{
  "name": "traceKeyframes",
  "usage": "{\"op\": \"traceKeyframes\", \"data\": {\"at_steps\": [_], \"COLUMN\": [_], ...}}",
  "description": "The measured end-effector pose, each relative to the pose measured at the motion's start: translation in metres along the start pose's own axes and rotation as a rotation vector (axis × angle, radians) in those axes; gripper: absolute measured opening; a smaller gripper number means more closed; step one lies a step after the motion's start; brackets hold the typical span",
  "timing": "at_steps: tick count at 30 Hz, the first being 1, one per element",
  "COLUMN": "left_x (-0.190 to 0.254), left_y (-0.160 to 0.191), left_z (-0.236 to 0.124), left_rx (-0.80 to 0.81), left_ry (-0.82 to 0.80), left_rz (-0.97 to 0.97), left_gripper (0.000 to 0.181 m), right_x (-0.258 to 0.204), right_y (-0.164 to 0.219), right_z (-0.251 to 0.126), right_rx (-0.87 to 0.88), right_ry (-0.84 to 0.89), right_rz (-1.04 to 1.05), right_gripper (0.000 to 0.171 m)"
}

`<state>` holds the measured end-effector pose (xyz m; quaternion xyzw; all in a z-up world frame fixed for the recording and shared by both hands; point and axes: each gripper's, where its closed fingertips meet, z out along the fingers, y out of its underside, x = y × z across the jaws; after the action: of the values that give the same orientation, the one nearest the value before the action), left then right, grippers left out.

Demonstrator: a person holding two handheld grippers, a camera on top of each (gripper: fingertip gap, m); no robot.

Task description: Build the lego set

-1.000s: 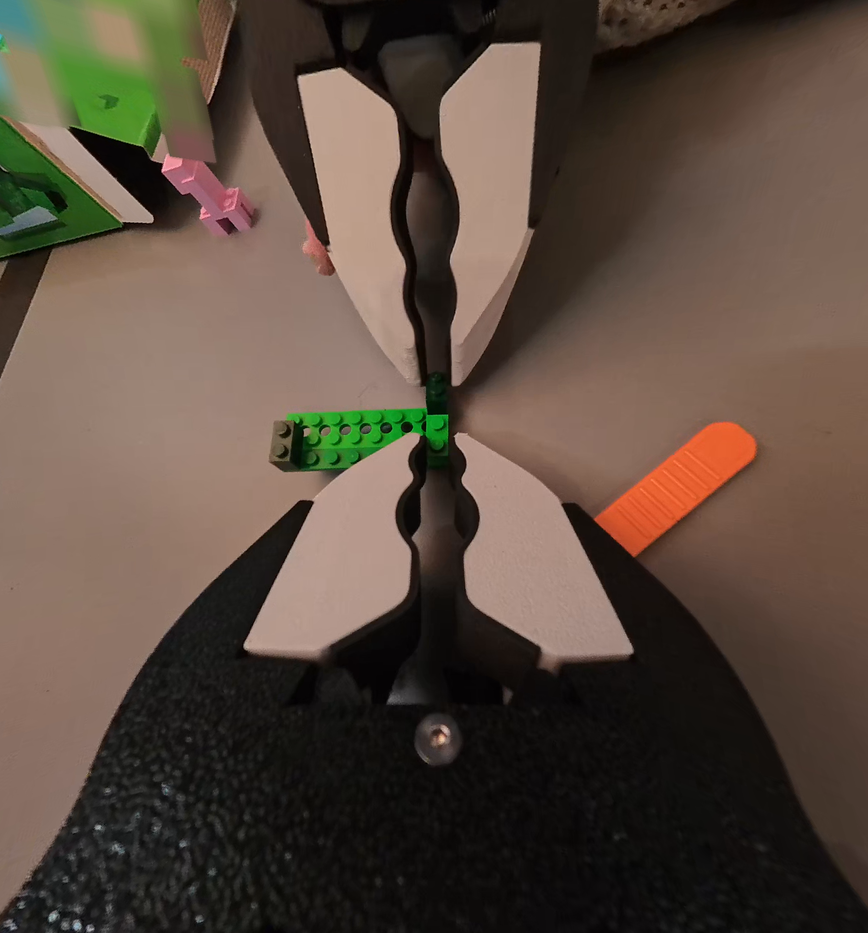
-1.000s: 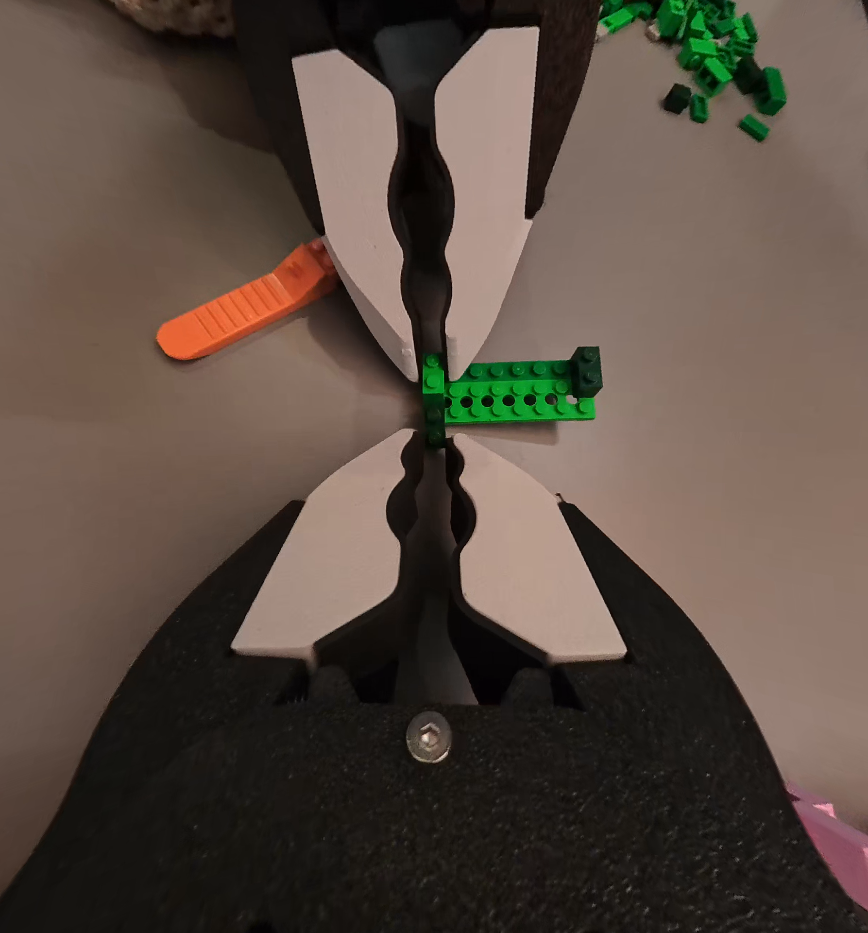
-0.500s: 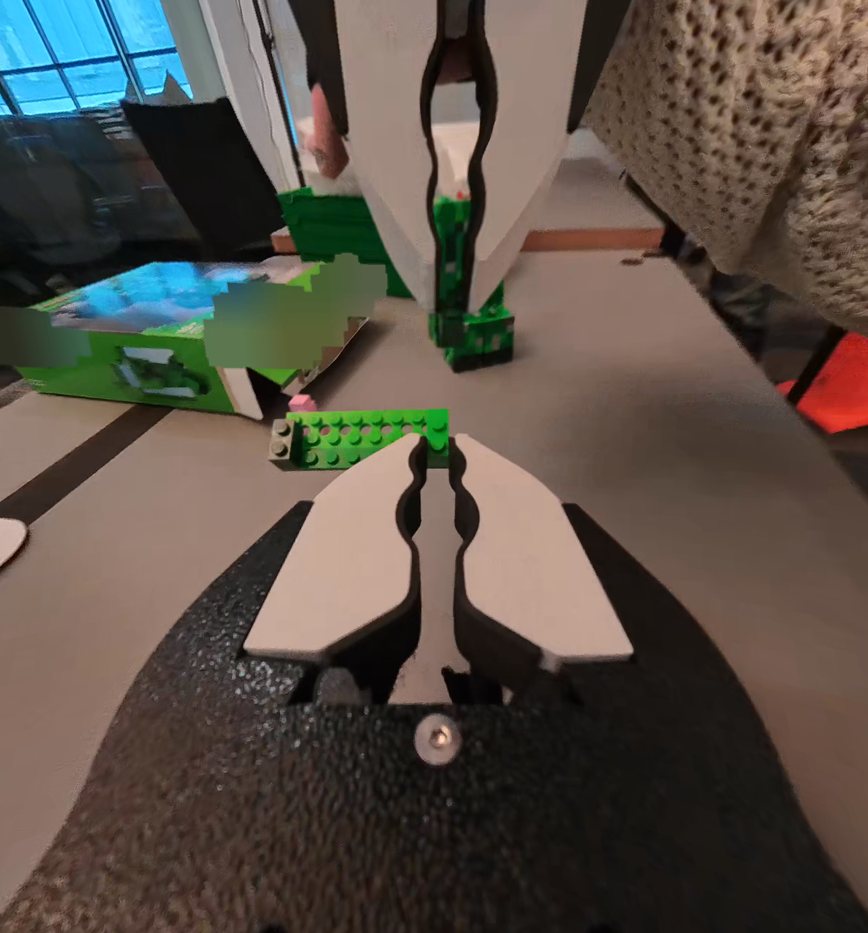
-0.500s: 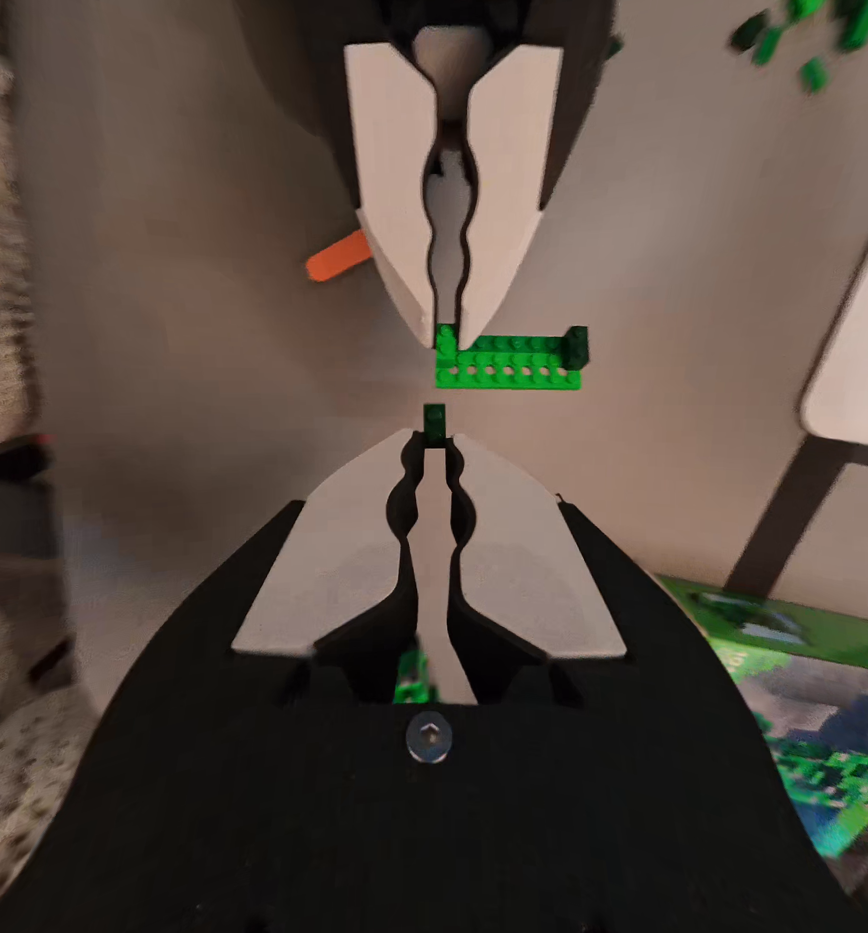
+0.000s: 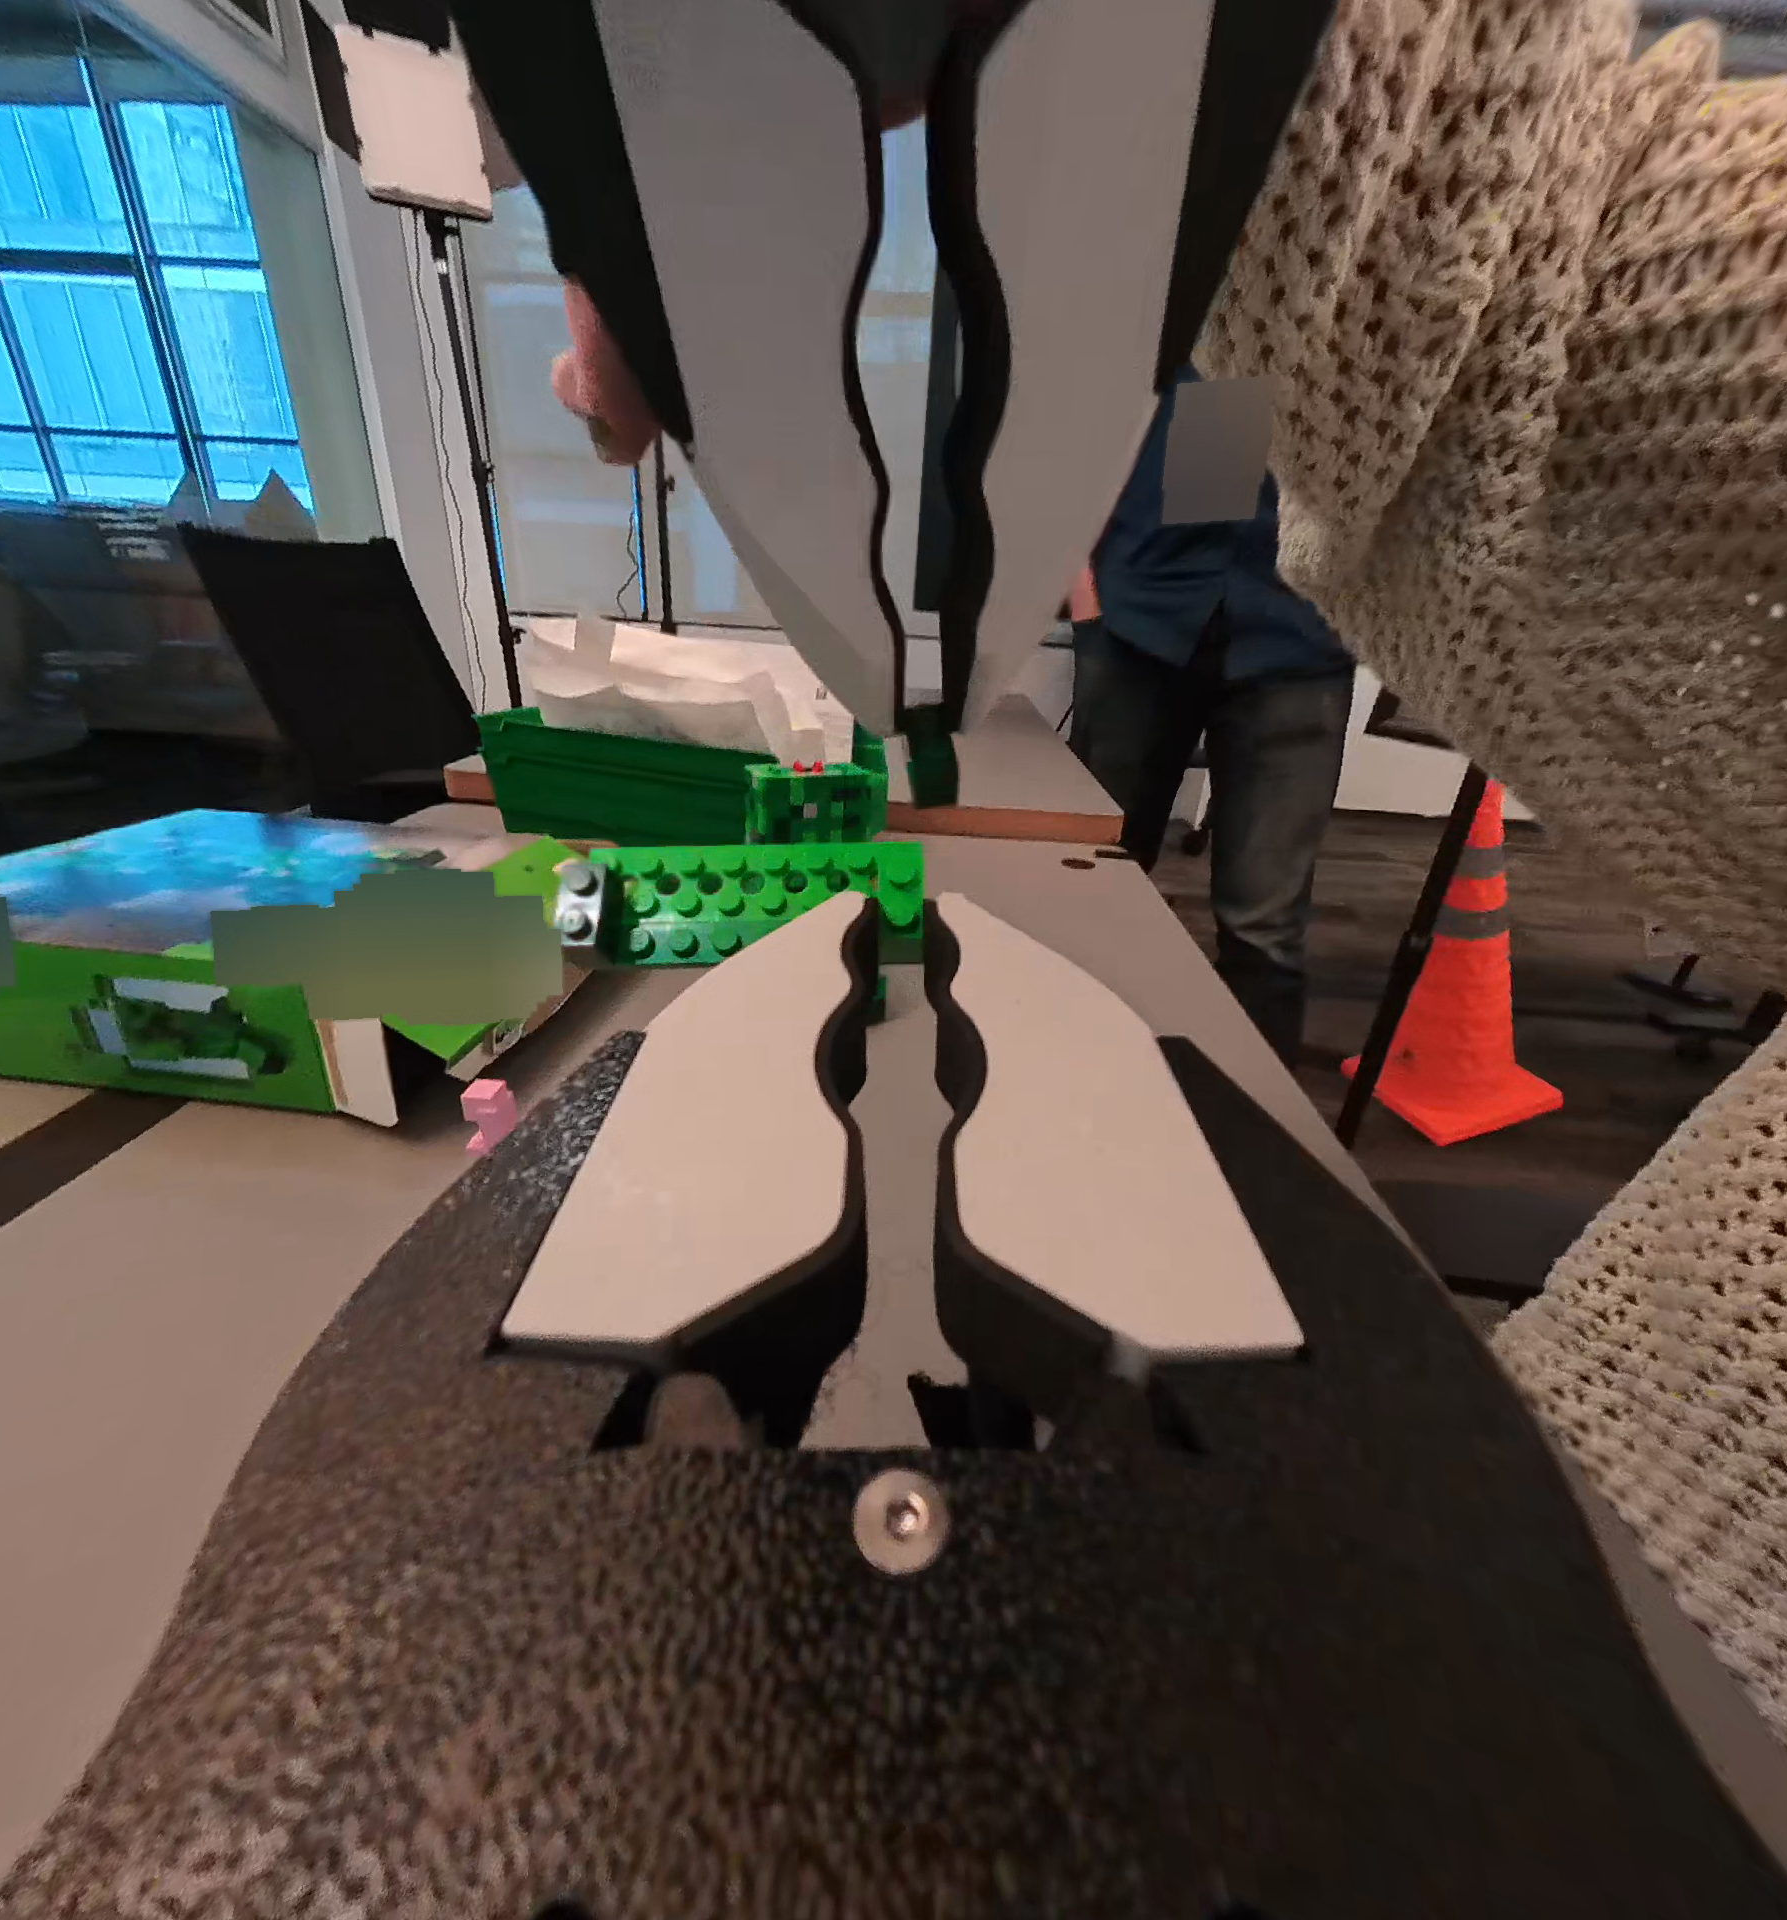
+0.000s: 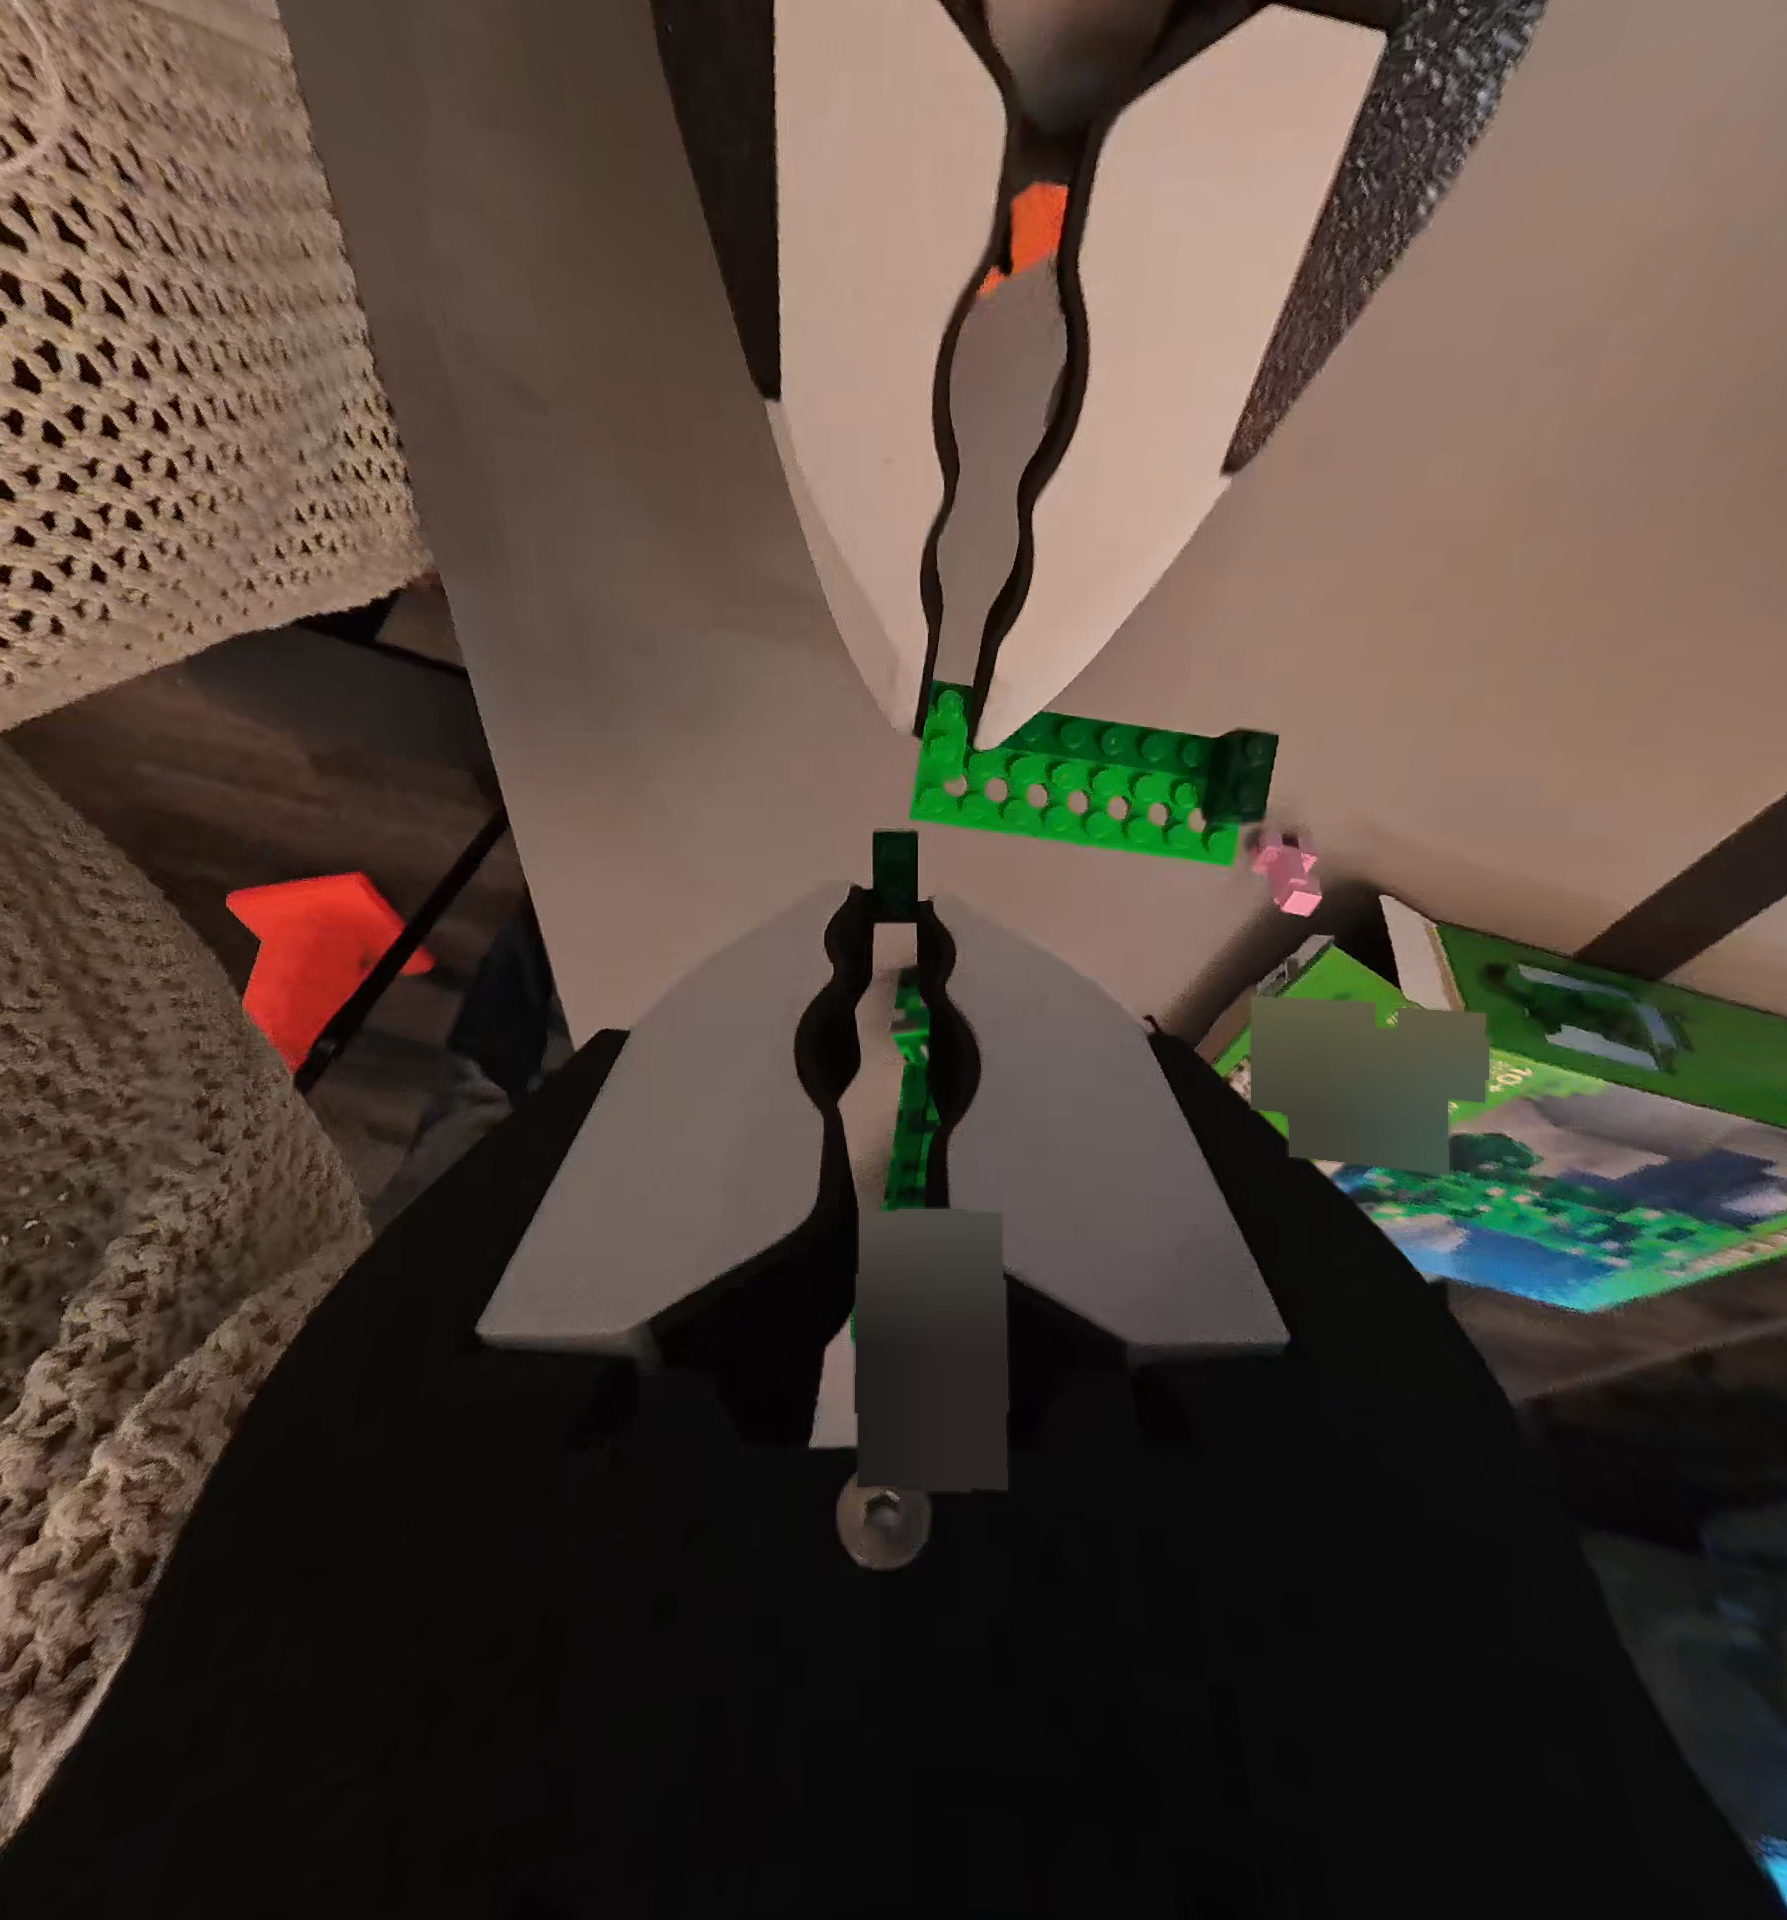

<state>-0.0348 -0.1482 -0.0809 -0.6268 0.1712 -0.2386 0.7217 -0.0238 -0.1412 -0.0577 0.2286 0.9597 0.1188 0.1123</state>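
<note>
Green is the colour of nearly every piece. The left gripper (image 5: pixel 899 914) is closed tight on one end of the plate (image 5: pixel 754 899), a long bright green piece with holes and a grey brick at its far left end. It holds the plate up off the table (image 5: pixel 120 1299), likely so that a new piece can be pushed on. The right gripper (image 6: pixel 894 899) is closed on a small dark green brick (image 6: pixel 894 862) — the brick sits near the held end of the plate, but they are not touching. My guess is the brick goes on that end next. A green box (image 5: pixel 151 997) lies on the table to the left. Its writing is blurred out, so I cannot read it. A tiny pink piece (image 5: pixel 489 1112) lies near the box.
</note>
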Motion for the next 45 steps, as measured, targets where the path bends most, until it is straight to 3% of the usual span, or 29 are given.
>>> {"op": "traceKeyframes", "data": {"at_steps": [22, 45], "left_x": [0.003, 0.001], "left_y": [-0.015, -0.013], "left_z": [-0.004, -0.004], "left_rx": [0.053, 0.075], "left_ry": [0.000, 0.002], "left_rz": [0.022, 0.037], "left_gripper": [0.007, 0.007], "right_x": [0.002, 0.004], "right_y": [-0.005, -0.009], "right_z": [-0.003, -0.002], "right_rx": [-0.200, -0.238], "right_ry": [0.035, 0.023], "right_rz": [0.029, 0.002], "right_gripper": [0.008, 0.008]}}
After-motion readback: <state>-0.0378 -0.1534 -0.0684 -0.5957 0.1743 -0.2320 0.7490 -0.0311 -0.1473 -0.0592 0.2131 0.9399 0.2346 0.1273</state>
